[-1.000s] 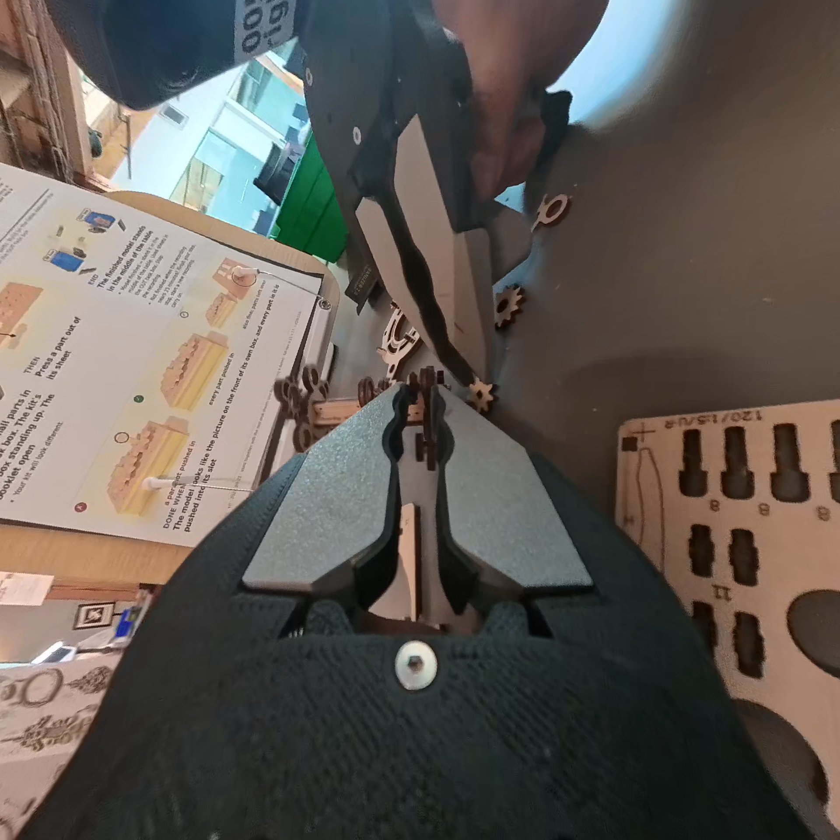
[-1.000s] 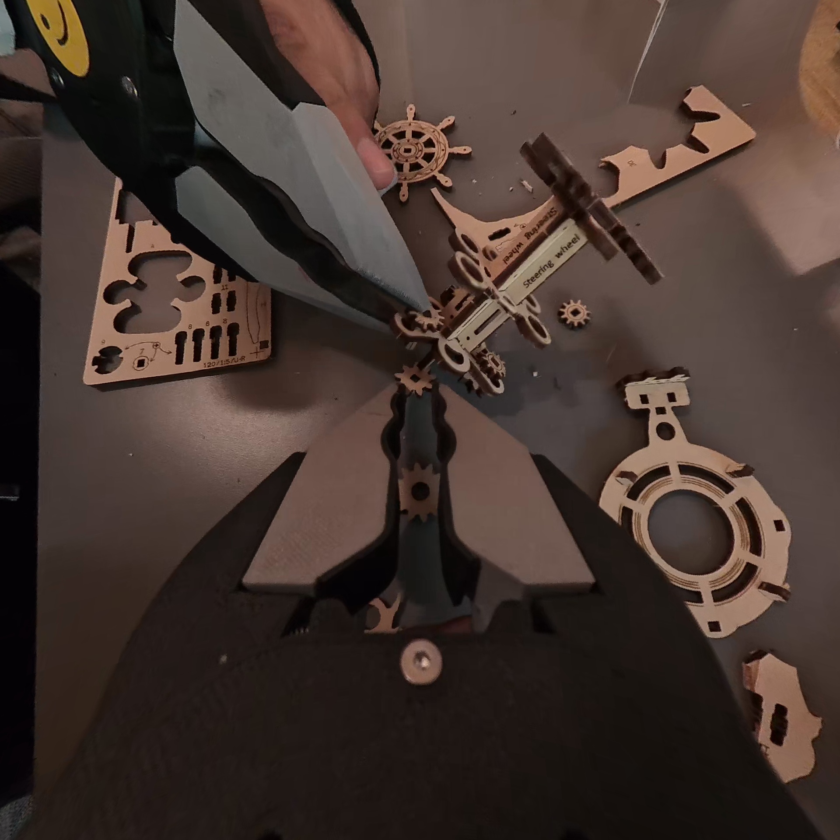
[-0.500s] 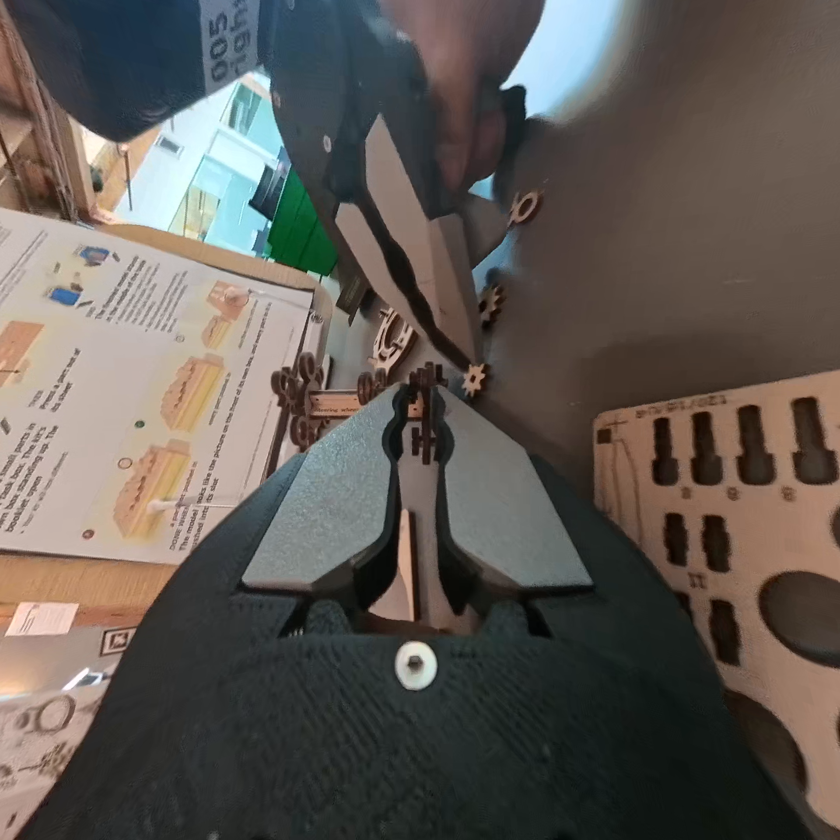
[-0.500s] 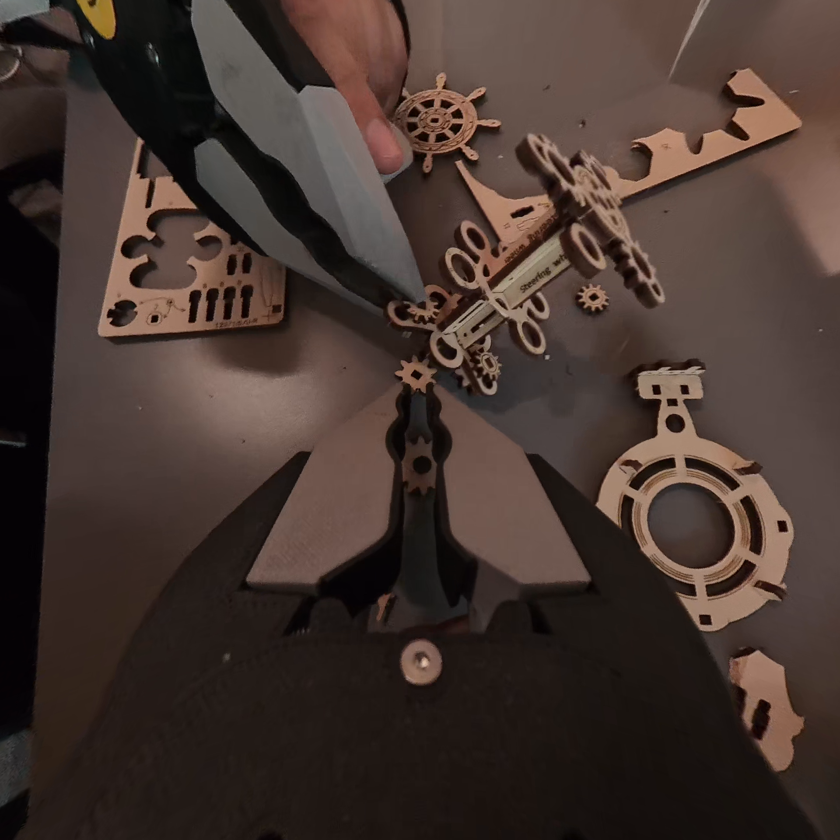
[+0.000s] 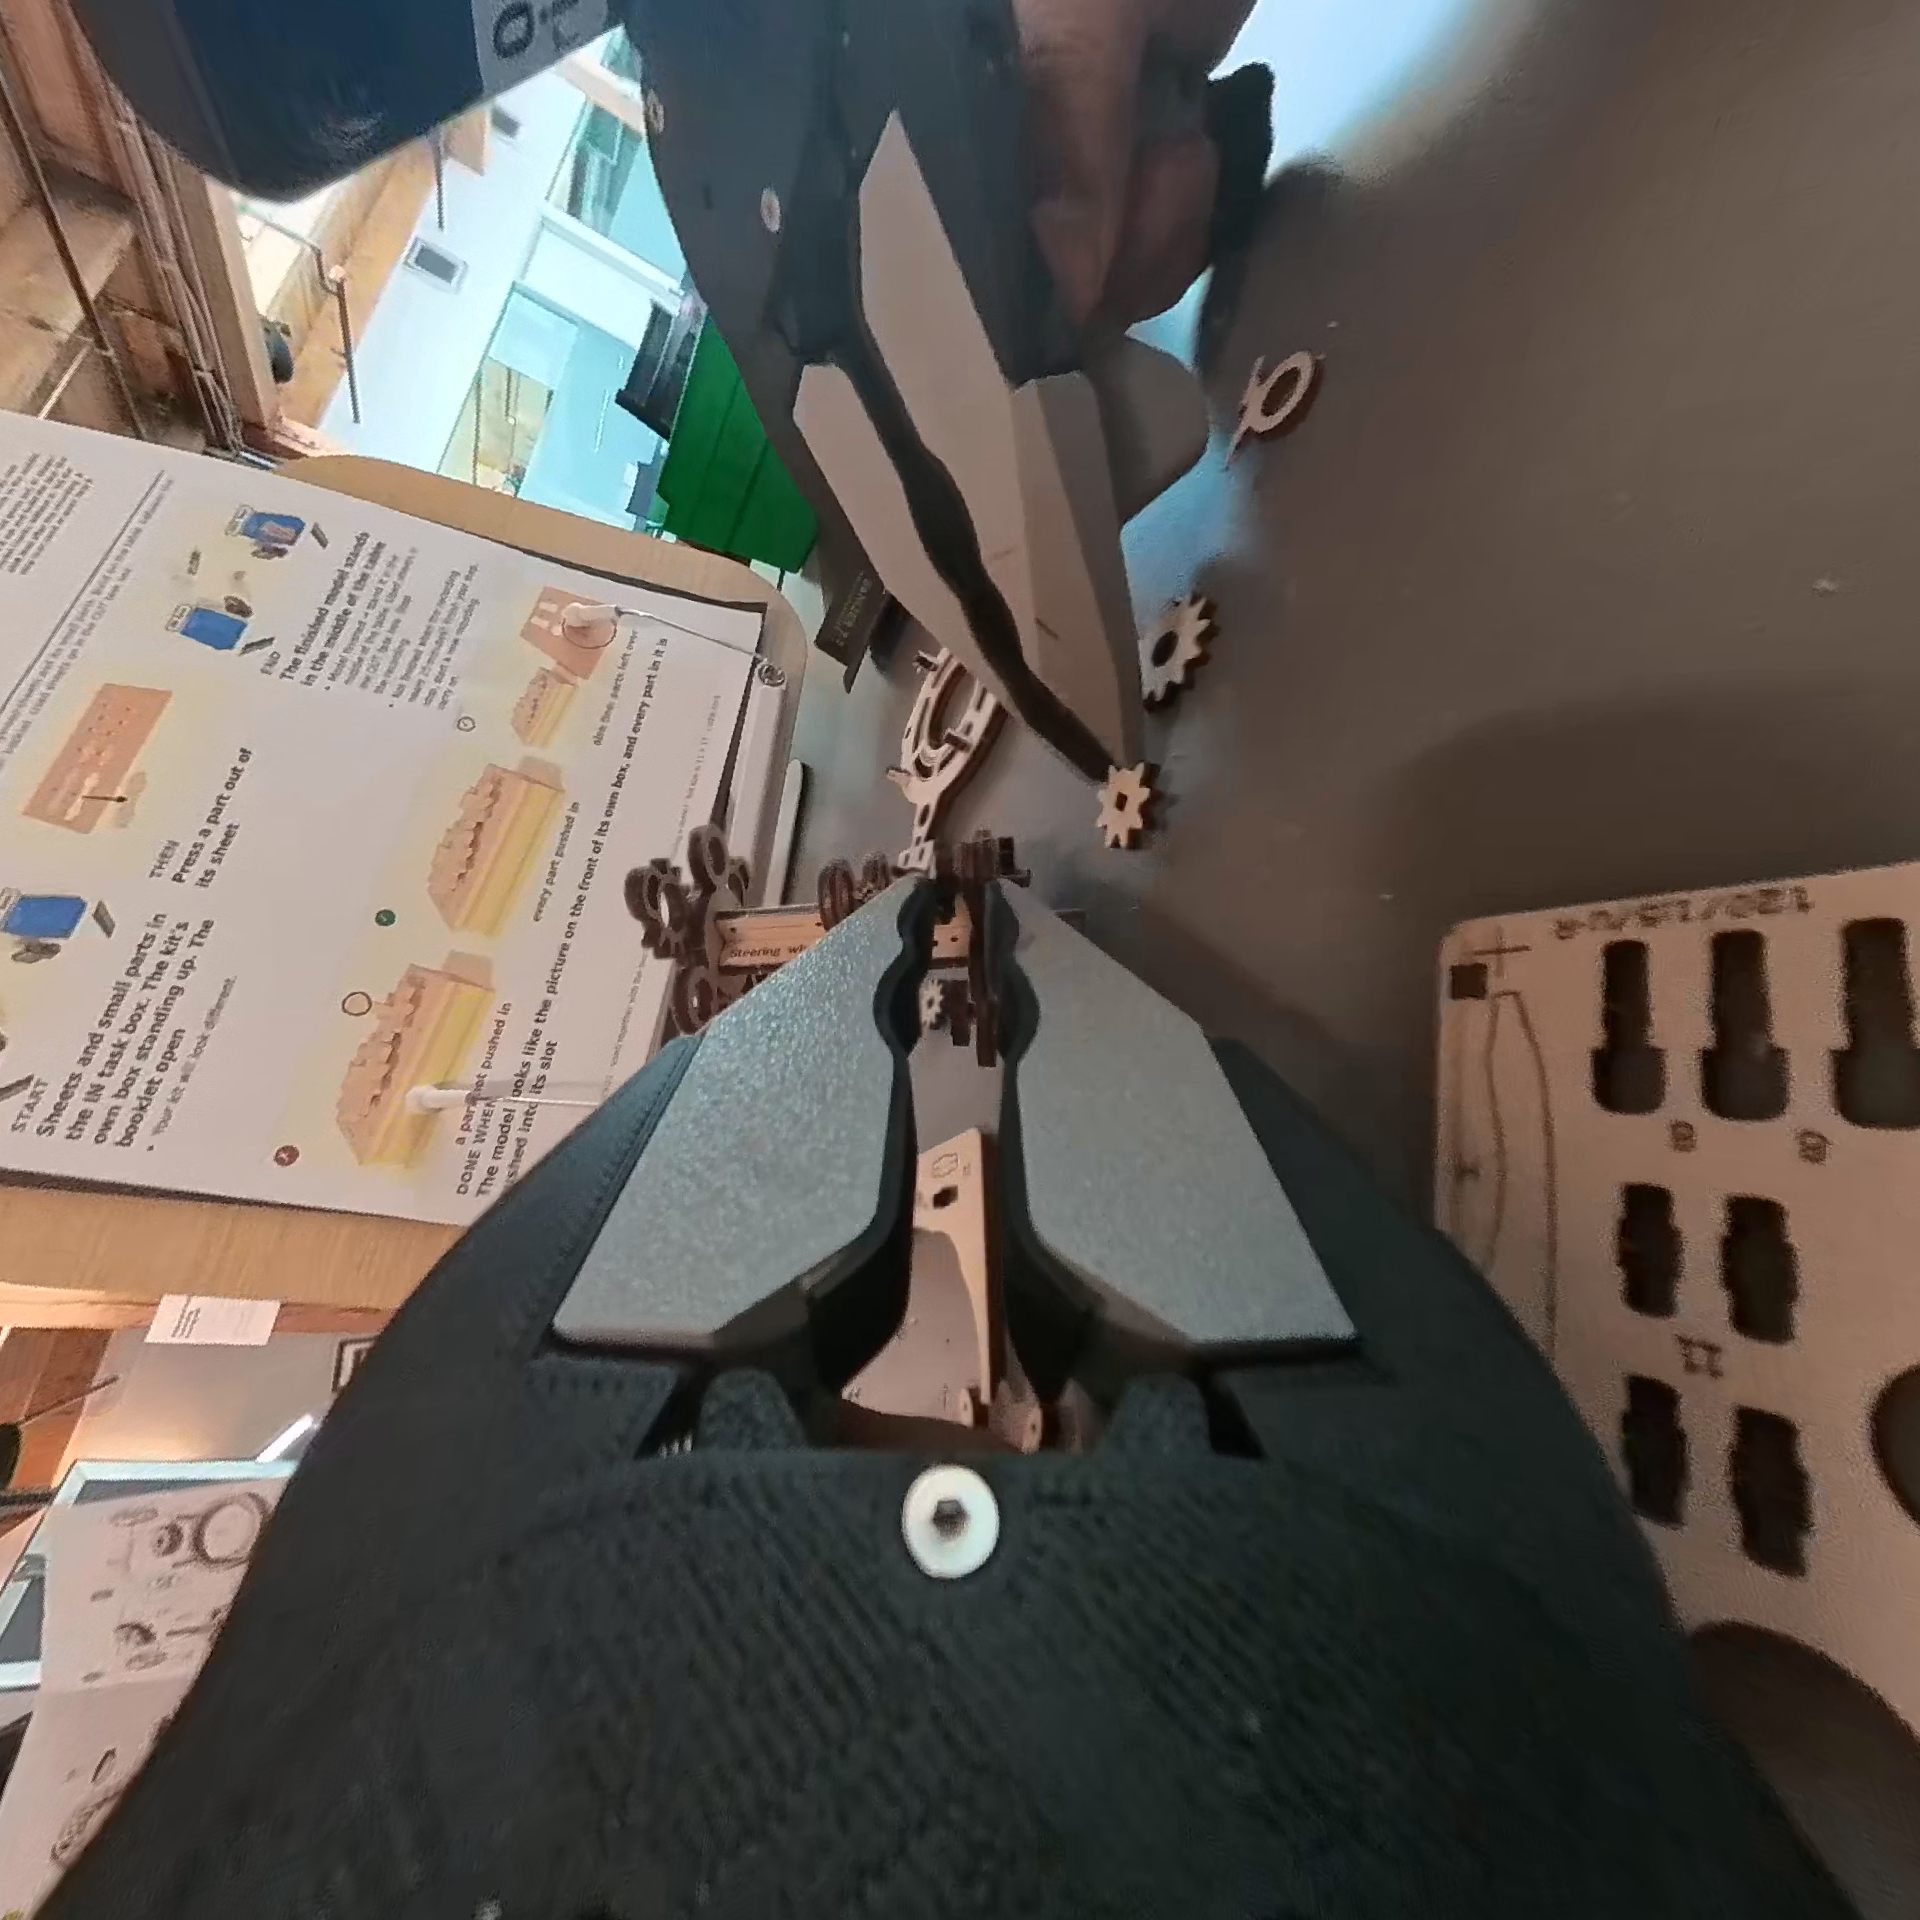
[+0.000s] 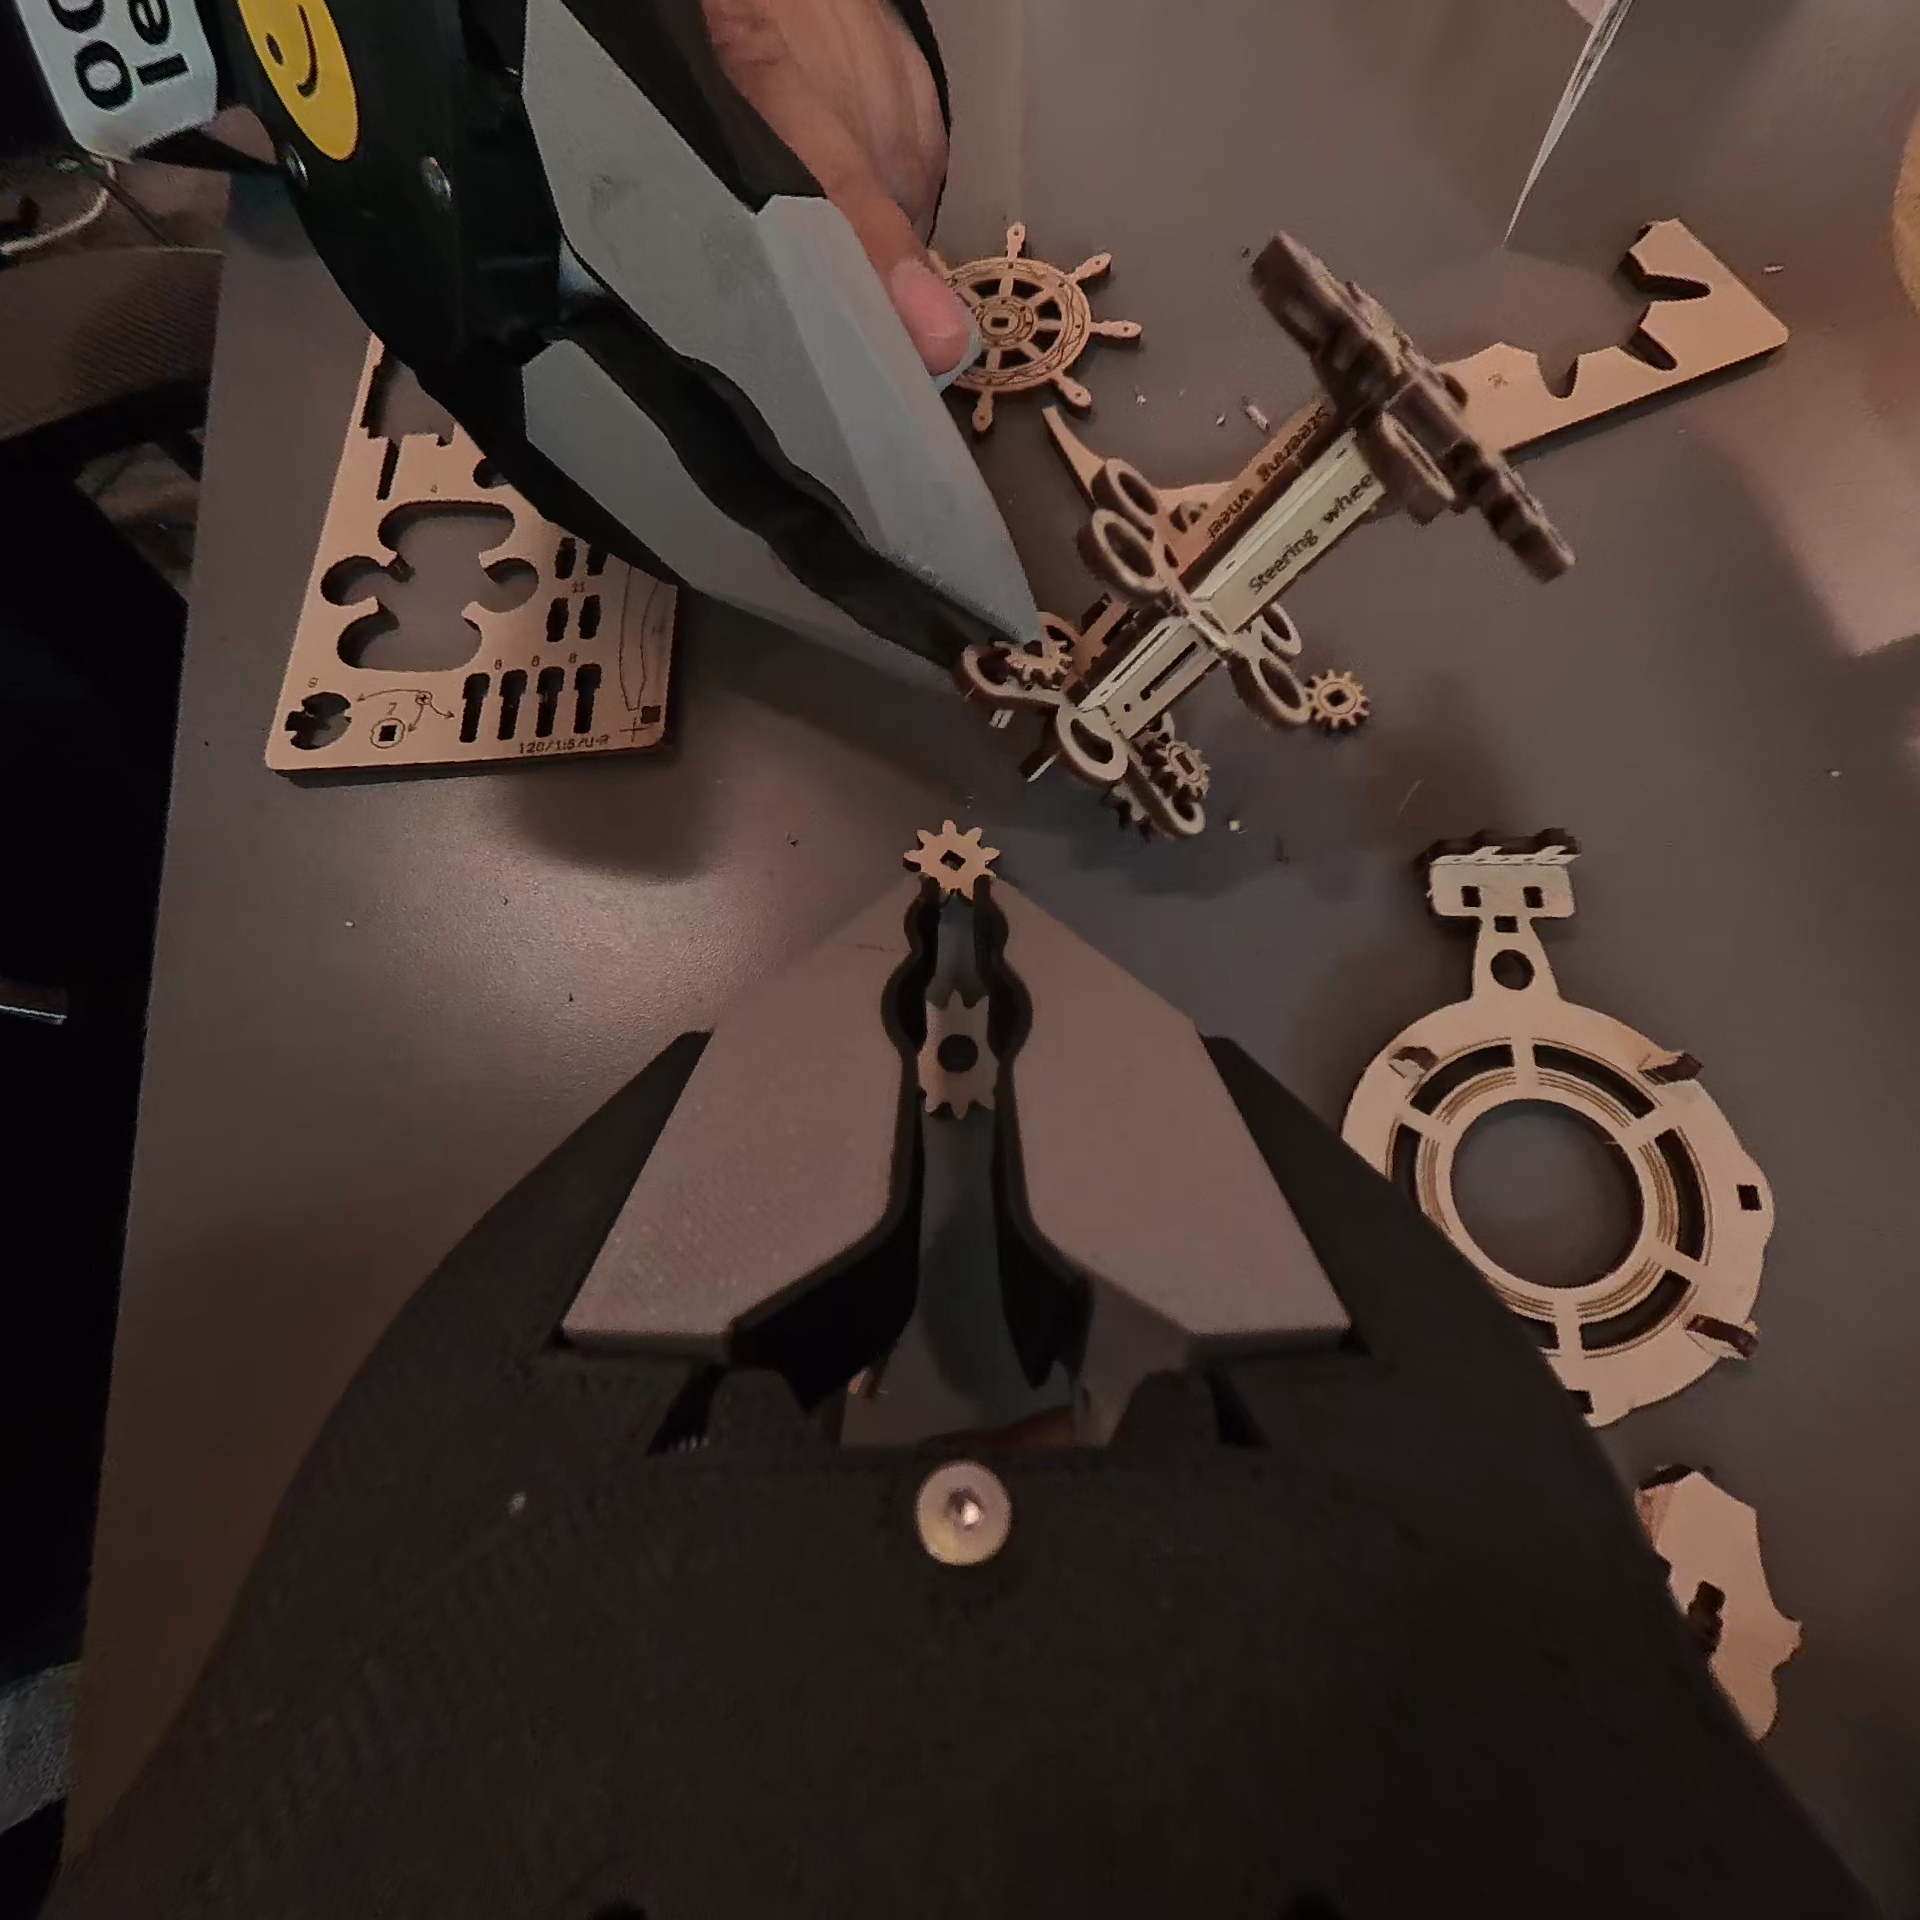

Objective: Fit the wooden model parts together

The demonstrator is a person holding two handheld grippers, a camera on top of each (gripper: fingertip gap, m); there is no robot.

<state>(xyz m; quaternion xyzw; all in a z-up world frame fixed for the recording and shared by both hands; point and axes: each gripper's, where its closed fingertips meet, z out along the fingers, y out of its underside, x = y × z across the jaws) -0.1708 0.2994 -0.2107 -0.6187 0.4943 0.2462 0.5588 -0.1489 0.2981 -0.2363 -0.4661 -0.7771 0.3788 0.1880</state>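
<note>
Right tool (image 6: 951,904) pinching small gear (image 6: 951,860) at tips, backed off from shaft assembly (image 6: 1226,613) upper centre; left tool (image 6: 1003,649) clenched on assembly; fit pending.

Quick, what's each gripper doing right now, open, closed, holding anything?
Left gripper: closed on the end of the wooden assembly.
Right gripper: closed on a small wooden gear at its fingertips.

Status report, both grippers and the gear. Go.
Left gripper shut on model shaft assembly. Right gripper shut on small gear, just short of assembly. Path between looks clear; loose gear beside assembly.
</note>
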